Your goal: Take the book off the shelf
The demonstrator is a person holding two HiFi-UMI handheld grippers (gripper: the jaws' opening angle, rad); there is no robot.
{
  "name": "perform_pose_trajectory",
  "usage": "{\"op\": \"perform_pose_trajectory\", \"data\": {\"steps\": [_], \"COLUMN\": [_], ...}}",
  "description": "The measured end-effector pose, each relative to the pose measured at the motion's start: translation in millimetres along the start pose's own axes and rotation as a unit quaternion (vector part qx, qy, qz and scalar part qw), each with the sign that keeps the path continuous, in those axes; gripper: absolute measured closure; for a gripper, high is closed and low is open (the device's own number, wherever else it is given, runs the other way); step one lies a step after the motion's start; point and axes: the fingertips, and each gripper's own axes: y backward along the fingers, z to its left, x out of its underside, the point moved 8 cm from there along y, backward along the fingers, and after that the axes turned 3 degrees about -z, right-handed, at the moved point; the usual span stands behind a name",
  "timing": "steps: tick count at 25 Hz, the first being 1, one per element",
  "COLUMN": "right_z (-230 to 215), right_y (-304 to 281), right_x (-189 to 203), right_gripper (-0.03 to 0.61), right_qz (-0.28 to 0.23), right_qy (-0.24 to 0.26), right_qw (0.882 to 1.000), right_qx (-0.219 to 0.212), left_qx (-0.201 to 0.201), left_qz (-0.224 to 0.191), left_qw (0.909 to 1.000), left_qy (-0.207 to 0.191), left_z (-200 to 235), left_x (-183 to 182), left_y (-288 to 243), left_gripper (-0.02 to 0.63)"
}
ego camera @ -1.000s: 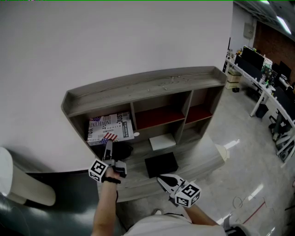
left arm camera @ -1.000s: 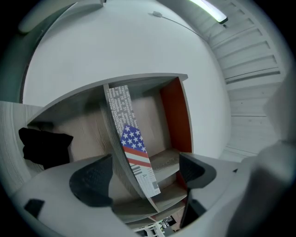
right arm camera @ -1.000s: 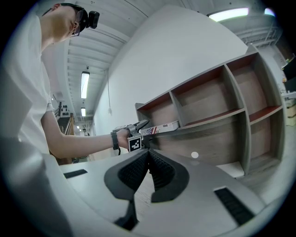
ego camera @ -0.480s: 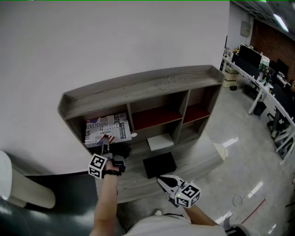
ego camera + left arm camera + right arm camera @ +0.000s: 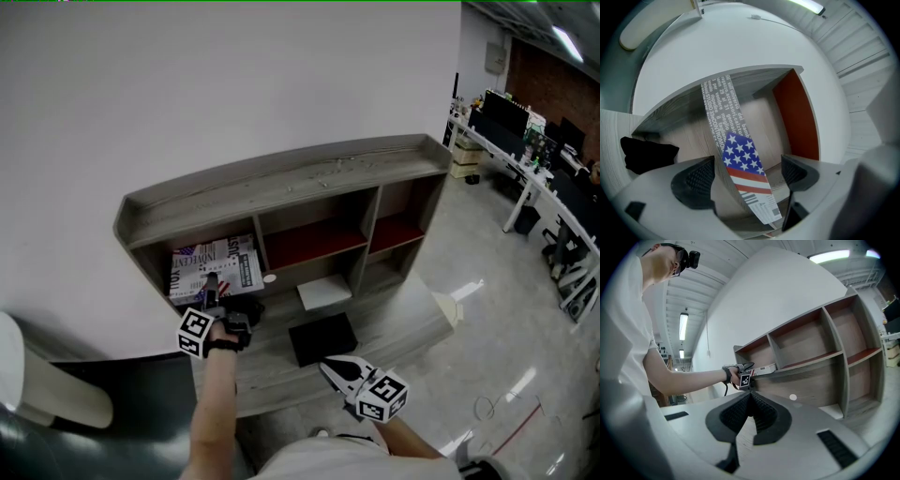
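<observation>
Two items logged. Nearest me, the right hand-held gripper (image 5: pixel 327 367) hangs with its jaws pressed together on nothing. Beyond it, the left hand-held gripper (image 5: pixel 747 164) has its jaws apart around the book (image 5: pixel 217 266), which lies in the shelf's (image 5: pixel 281 180) upper-left compartment.

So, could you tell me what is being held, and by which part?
Nothing yet: the left gripper stands open around the book's near edge; the right gripper is shut, empty.

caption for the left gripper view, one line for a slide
Left tongs, jaws apart, straddle the flag-print book in the grey shelf cubby.
</observation>
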Motion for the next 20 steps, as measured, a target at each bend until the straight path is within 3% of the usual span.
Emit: {"op": "perform_pose_trajectory", "data": {"steps": [11, 20], "right_z": [-5.6, -12.4], "right_y": [4.0, 11.5], "right_x": [7.2, 7.5], "right_gripper": [0.555, 0.555], "right_qz": [0.004, -0.005], "right_qy": [-0.013, -0.019], "right_qw": [1.0, 0.999], "right_qx": [0.006, 0.029], "left_qx": [0.001, 0.024], "left_qz": [0.018, 0.016], "left_qw": [0.9998, 0.9994], "left_qy": [0.004, 0.018], "left_z": [8.9, 12.1], "left_x": [7.9, 14.7], "left_y": [-16.0, -27.9], "left_gripper": [0.183, 0.226]}}
